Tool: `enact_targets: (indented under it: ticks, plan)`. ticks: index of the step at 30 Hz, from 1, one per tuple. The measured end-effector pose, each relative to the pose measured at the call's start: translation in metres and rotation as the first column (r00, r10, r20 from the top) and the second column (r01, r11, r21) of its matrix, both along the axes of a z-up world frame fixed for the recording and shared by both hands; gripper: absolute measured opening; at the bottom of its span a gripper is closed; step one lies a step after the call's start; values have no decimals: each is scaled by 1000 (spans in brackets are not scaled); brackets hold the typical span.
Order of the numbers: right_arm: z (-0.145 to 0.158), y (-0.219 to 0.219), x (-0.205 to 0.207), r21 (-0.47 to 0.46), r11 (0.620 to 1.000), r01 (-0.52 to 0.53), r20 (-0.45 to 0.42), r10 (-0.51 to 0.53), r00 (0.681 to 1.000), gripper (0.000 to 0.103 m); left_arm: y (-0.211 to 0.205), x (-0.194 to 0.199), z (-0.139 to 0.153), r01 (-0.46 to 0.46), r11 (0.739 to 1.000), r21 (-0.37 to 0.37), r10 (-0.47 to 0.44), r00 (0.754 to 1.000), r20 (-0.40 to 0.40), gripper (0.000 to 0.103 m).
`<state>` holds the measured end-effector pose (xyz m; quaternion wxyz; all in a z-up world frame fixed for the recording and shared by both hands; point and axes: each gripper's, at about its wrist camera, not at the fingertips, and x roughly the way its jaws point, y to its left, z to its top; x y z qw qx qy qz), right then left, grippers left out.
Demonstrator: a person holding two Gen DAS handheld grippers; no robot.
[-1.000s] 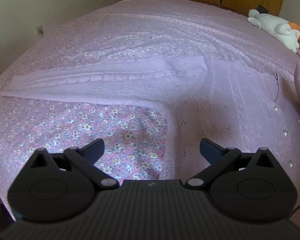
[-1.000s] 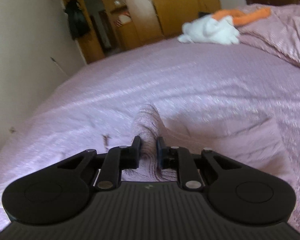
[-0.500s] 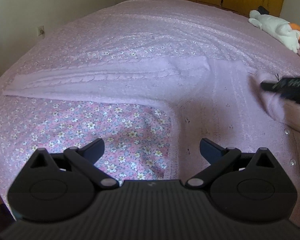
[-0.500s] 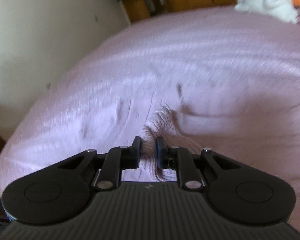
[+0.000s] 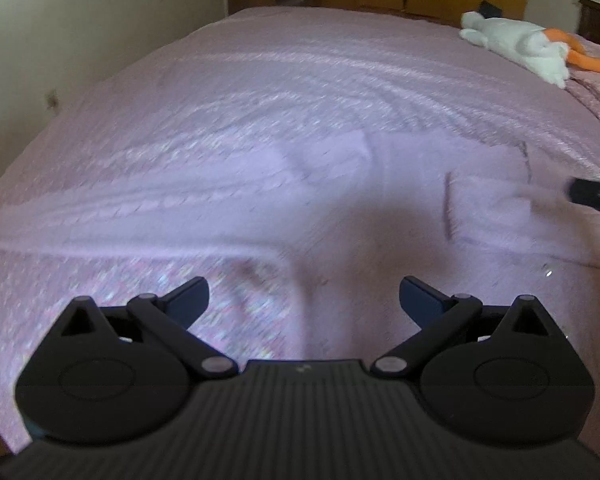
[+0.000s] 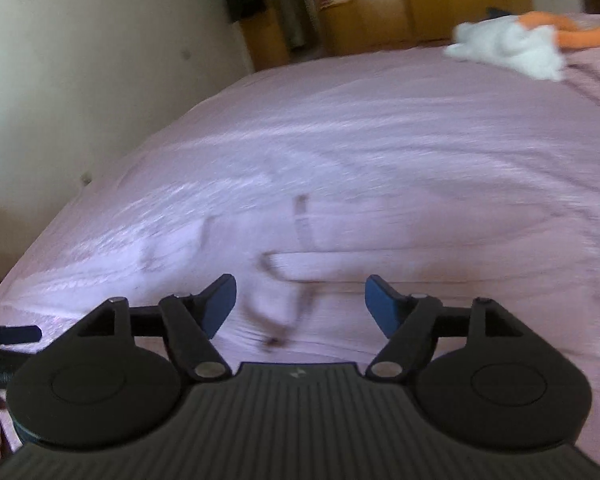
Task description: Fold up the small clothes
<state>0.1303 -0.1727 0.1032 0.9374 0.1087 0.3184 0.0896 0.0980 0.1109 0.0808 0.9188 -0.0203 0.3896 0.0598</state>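
Knitwear like this lilac cardigan (image 5: pixel 340 200), spread flat on the bed (image 5: pixel 300 80), is soft, light and stretchy, so take it by a sleeve cuff or hem edge. Your left claw (image 5: pixel 304 296) hovers over it, jaws apart and empty. Your right claw (image 6: pixel 300 300), clamped on a sleeve half a second ago, now has its jaws apart, the fabric dropped.

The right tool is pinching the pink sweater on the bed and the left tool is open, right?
Not quite. The right wrist view shows the right tool open, with its fingers spread apart above the pink sweater and gripping nothing. The sweater lies on the bed. The left tool is open, as you said.
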Motion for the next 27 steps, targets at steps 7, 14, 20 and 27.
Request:
enact_targets:
  ticks: [7,14,20,27]
  plan:
    - [-17,-82,-38,-35,983,179,-44,-181,983,81,-47,33,4,109,994,18,-110,993,33,103]
    - [-53,-124,-49,19,954,298,-100,-295,950,81,-113,47,-9,288,952,105,-293,955,42,103]
    - [-72,-123,-44,16,954,300,-111,-297,949,81,-146,59,-37,367,907,207,-375,927,0,103]
    - [-84,-121,-45,-9,958,286,-97,-286,953,80,-149,67,-48,415,880,233,-433,901,30,29]
